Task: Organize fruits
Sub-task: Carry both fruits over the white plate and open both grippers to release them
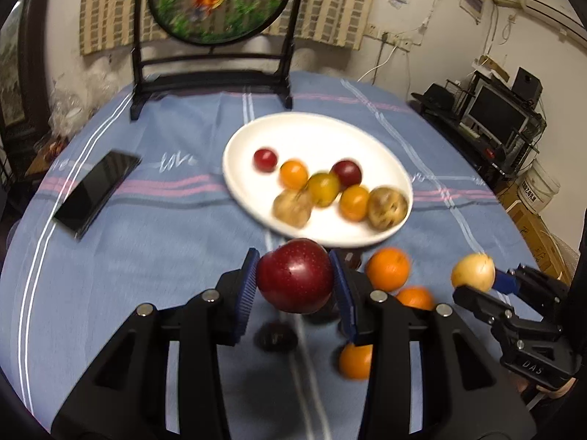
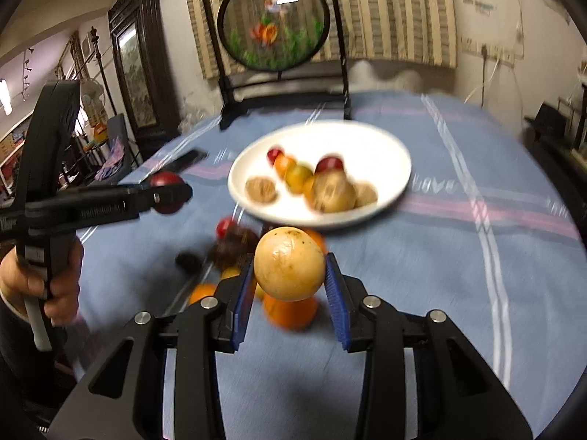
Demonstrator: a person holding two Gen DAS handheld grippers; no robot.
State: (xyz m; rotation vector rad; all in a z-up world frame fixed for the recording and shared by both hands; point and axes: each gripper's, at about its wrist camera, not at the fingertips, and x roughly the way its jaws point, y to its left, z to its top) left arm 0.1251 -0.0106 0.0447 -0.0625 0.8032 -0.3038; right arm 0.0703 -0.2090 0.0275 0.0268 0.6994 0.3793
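So both grippers are loaded up. The left gripper (image 1: 295, 282) has its blue pads squeezed onto a big red apple (image 1: 294, 275), held up off the blue tablecloth (image 1: 146, 256). The right gripper (image 2: 290, 282) is clamped on a round yellow fruit (image 2: 289, 263), also lifted clear of the cloth. From the left wrist cam, that same yellow fruit sits out at about 3 o'clock from the apple.

The white plate (image 1: 330, 135) is at 12 o'clock from both grippers, just past the held fruit. It already has a bunch of small stuff on it: two dark red ones, a few orange and yellowish ones, plus a couple of brownish wrinkly ones. Pretty blurry, so I can't say exactly what each is.

Loose on the cloth near the plate's front edge: oranges (image 1: 387, 268) at roughly 3 to 5 o'clock from the apple, and some dark fruit (image 1: 275, 335) under the left gripper.

A black phone (image 1: 95, 192) lies at 10 o'clock, and a framed round screen (image 1: 216, 0) stands at the far side of the table.
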